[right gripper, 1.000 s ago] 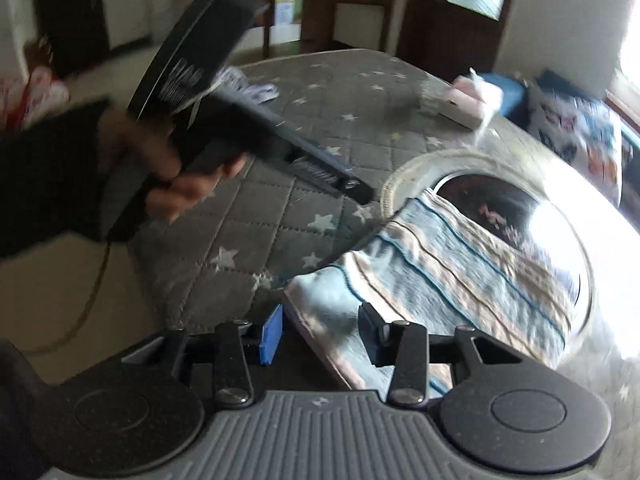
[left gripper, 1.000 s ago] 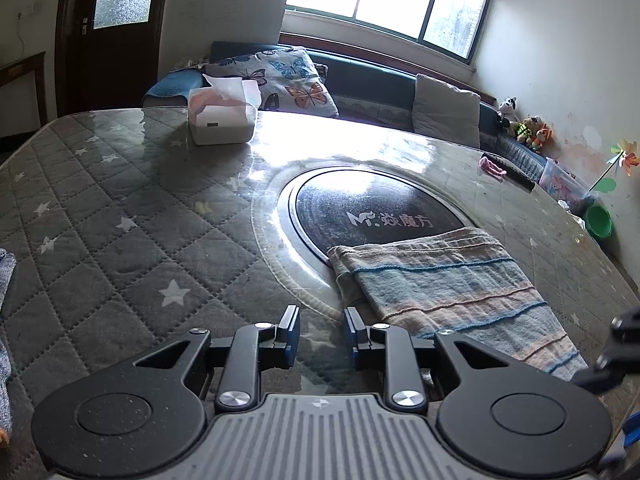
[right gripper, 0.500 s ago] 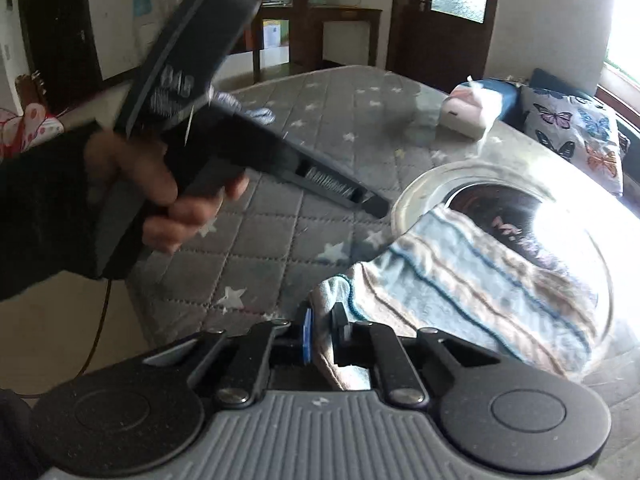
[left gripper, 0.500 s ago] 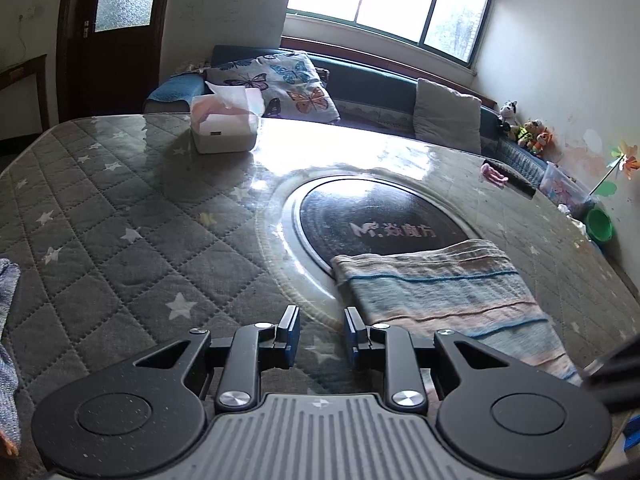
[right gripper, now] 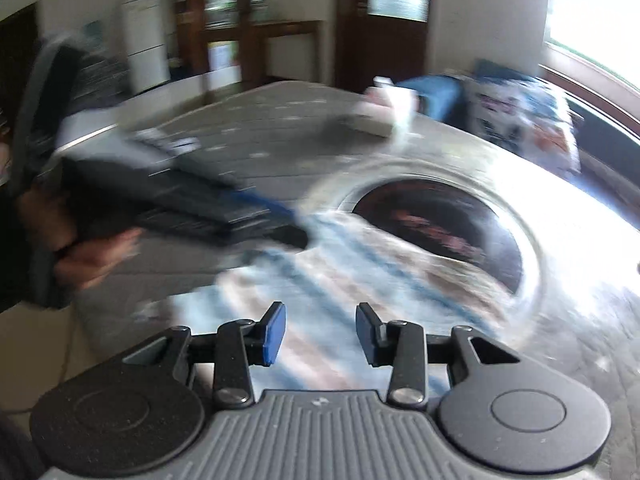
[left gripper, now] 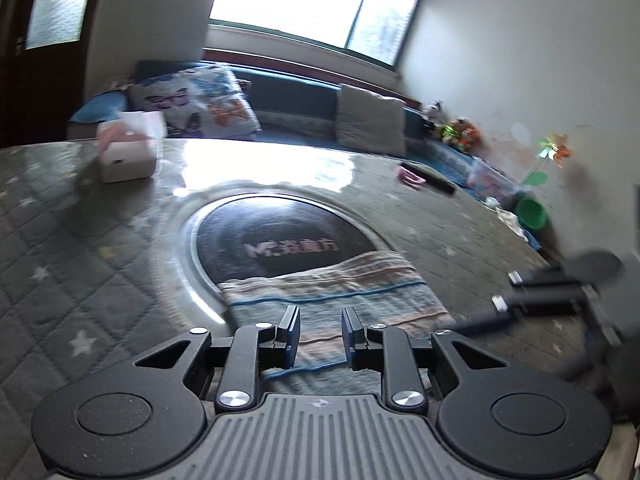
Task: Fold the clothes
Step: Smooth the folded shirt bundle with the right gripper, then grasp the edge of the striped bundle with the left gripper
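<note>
1. The towel (left gripper: 336, 292) is showing soft striped woven cloth.
2. The table (left gripper: 80, 264) is wearing quilted, star-printed fabric under a glossy clear sheet that is reflecting window light.
3. The left gripper (left gripper: 320, 334) is showing matt speckled black plastic and shiny metal screws.

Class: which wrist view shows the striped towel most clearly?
The left wrist view: the striped towel lies sharp and folded beyond the open left gripper. In the right wrist view it is motion-blurred under the open right gripper.
</note>
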Action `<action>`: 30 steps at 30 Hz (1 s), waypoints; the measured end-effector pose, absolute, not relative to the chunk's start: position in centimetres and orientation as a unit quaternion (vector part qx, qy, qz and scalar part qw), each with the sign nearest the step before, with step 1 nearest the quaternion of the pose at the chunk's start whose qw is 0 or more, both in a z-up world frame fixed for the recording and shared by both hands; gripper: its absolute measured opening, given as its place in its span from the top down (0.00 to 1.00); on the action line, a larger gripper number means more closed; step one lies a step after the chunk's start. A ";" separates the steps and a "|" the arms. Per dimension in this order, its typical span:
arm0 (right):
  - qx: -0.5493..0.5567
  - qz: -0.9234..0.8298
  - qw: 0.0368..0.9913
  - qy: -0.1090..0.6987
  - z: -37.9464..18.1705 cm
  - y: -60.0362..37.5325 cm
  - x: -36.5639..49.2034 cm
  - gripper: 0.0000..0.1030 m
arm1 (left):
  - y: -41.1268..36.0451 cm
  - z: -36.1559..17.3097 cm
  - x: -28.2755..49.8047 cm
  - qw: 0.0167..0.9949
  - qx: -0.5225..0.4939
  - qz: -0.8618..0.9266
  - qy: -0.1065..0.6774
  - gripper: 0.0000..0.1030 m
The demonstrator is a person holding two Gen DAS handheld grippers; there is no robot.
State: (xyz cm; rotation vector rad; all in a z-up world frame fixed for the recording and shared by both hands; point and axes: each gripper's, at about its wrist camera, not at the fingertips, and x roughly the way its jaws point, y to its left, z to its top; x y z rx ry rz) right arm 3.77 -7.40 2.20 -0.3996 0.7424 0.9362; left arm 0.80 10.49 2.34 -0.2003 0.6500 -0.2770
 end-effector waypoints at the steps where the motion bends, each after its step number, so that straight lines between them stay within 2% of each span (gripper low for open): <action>1: -0.181 0.425 0.815 0.350 2.0 -7.8 4.8 0.63 | 10.2 2.1 1.1 0.932 -0.093 -0.140 0.322 0.78; 8: -0.142 0.361 0.839 0.382 -0.8 -9.5 11.2 0.65 | 10.5 -0.5 2.7 0.917 -0.078 -0.138 0.366 0.90; 14: -0.115 0.340 0.845 0.396 -2.5 -11.1 14.6 0.84 | 10.7 -0.8 3.2 0.911 -0.073 -0.146 0.378 0.91; 26: -0.135 0.333 0.856 0.371 -1.9 -11.0 14.8 0.78 | 11.0 -1.0 6.4 0.913 -0.076 -0.126 0.382 0.90; 30: -0.150 0.375 0.840 0.362 -0.6 -10.6 12.4 0.70 | 11.1 -0.4 6.1 0.916 -0.075 -0.125 0.373 0.88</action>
